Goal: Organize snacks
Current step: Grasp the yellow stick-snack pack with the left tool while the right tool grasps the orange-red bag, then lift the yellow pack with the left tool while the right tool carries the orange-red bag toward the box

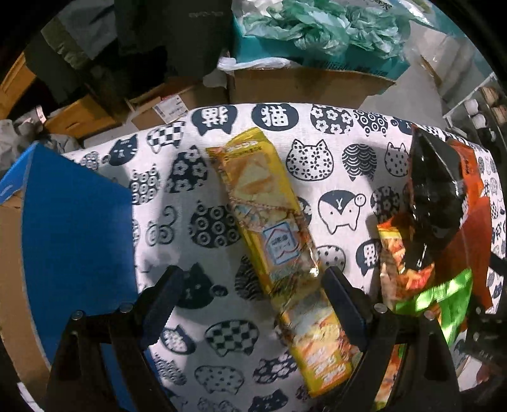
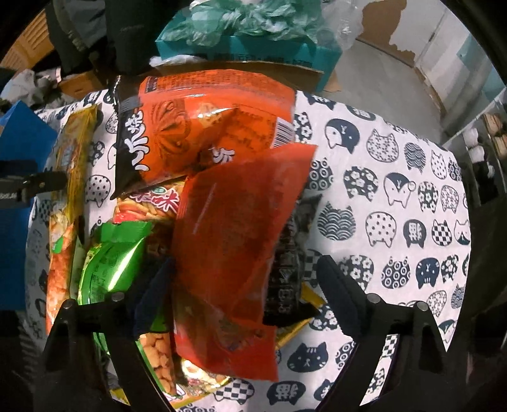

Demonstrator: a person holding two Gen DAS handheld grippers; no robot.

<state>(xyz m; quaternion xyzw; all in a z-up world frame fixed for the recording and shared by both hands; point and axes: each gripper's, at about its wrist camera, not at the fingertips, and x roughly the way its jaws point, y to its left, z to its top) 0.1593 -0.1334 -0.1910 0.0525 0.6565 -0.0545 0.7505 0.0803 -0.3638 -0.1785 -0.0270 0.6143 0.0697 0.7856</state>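
A long yellow cracker packet (image 1: 259, 222) lies slanted on the cat-print tablecloth (image 1: 332, 158). My left gripper (image 1: 253, 294) points down over its near half, open. The packet sits between the fingers, close to the right finger (image 1: 343, 304). My right gripper (image 2: 245, 294) hangs over a heap of snack bags. A red packet (image 2: 234, 247) on top of the heap lies between its wide jaws. The left finger (image 2: 152, 294) is at the packet's edge and the right finger (image 2: 339, 294) stands apart, so the gripper is open. An orange-and-black bag (image 2: 206, 120) and a green bag (image 2: 111, 263) are also in the heap.
A blue box (image 1: 73, 237) stands at the table's left edge. The snack heap (image 1: 437, 222) lies right of the yellow packet (image 2: 73, 164). Cardboard boxes (image 1: 301, 85) and green plastic bags (image 1: 317, 28) crowd the floor beyond the far edge. Bare cloth (image 2: 396, 190) spreads to the right.
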